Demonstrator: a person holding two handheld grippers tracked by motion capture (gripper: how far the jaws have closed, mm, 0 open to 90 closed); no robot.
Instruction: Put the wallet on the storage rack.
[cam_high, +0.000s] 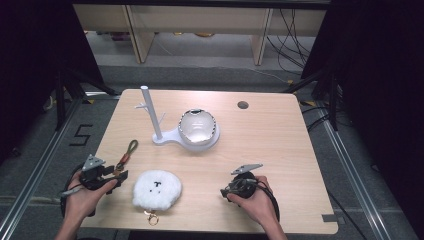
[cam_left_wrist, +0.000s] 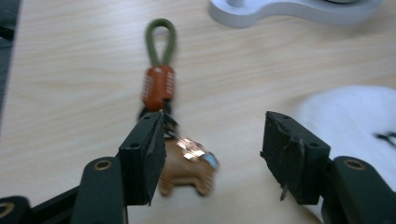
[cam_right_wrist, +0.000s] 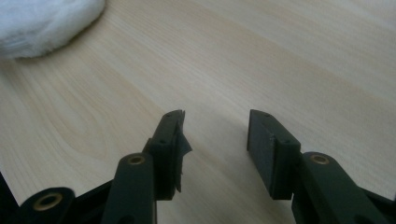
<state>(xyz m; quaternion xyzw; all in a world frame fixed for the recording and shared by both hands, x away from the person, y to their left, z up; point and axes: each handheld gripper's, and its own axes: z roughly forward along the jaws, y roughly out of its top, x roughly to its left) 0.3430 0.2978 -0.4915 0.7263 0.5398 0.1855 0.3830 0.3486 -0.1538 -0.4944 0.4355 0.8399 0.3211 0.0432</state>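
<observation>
A keychain (cam_left_wrist: 159, 84) with a green cord loop, an orange-red sleeve and a small brown leather charm (cam_left_wrist: 189, 170) lies on the wooden table (cam_high: 280, 140). My left gripper (cam_left_wrist: 212, 154) stands open right over it, the charm beside its left jaw and untouched by the pads. In the high view the keychain (cam_high: 127, 154) lies just beyond the left gripper (cam_high: 114, 178) at the table's front left. My right gripper (cam_right_wrist: 214, 149) is open above bare wood, with nothing between its jaws; it sits at the front right (cam_high: 227, 191).
A white fluffy round pouch (cam_high: 156, 188) with a gold clasp lies at the front centre, between the two hands. A white stand (cam_high: 159, 134) with a post, small branches and a glossy bowl (cam_high: 198, 126) occupies the table's middle. A round cable hole (cam_high: 243, 105) sits at the back right.
</observation>
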